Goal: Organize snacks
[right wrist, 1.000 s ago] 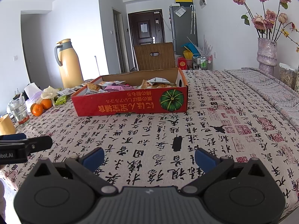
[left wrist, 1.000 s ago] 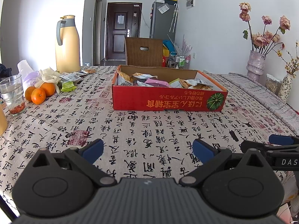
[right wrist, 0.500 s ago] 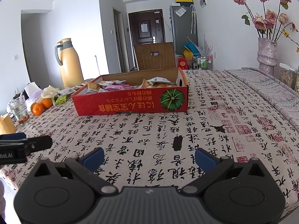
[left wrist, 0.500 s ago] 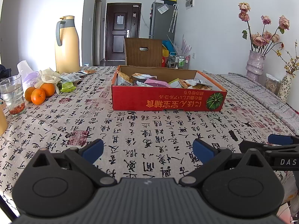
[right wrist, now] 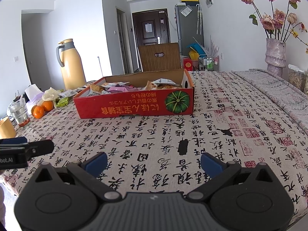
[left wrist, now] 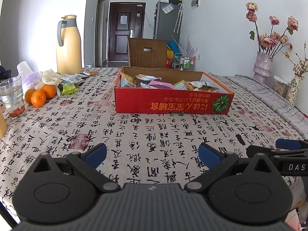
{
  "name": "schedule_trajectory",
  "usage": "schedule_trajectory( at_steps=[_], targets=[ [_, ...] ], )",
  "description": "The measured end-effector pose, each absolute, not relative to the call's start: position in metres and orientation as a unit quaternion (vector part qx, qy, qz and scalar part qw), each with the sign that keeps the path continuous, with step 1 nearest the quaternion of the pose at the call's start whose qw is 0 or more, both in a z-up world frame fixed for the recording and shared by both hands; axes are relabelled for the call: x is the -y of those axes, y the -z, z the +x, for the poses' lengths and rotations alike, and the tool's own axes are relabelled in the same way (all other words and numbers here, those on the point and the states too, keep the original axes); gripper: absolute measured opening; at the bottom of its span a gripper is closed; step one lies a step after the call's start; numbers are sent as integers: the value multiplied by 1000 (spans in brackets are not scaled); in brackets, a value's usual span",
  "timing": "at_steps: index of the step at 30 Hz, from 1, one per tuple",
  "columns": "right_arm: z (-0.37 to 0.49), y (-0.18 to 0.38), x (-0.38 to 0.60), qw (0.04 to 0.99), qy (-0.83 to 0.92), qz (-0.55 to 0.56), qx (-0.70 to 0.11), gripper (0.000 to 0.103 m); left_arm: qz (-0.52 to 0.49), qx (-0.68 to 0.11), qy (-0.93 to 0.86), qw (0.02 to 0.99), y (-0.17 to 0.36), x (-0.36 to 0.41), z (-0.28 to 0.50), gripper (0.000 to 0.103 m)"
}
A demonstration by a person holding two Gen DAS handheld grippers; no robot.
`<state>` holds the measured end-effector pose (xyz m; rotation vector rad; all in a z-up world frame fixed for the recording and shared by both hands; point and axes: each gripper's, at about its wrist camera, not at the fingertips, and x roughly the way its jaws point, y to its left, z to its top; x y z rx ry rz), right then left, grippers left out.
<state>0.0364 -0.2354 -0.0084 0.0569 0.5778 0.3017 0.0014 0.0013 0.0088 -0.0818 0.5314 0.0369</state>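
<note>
A shallow red cardboard box with a green pumpkin print stands mid-table, holding several snack packets. More loose snack packets lie on the cloth to its left, by the flask. My left gripper hovers open over the near table edge, well short of the box, nothing between its fingers. My right gripper is open and empty too, to the left gripper's right; its fingers show at the right edge of the left wrist view.
A tall yellow thermos flask stands at the back left. Oranges, a drinking glass and a tissue pack crowd the left side. Vases with dried roses line the right wall. A chair is behind the table.
</note>
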Motion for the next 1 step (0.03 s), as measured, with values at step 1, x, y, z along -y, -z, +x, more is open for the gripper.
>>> schedule_trajectory(
  at_steps=[1],
  targets=[
    [36,8,236,947,-149,28,-284,103,-41,-262,-17,964,-9,-1,2,103]
  ],
)
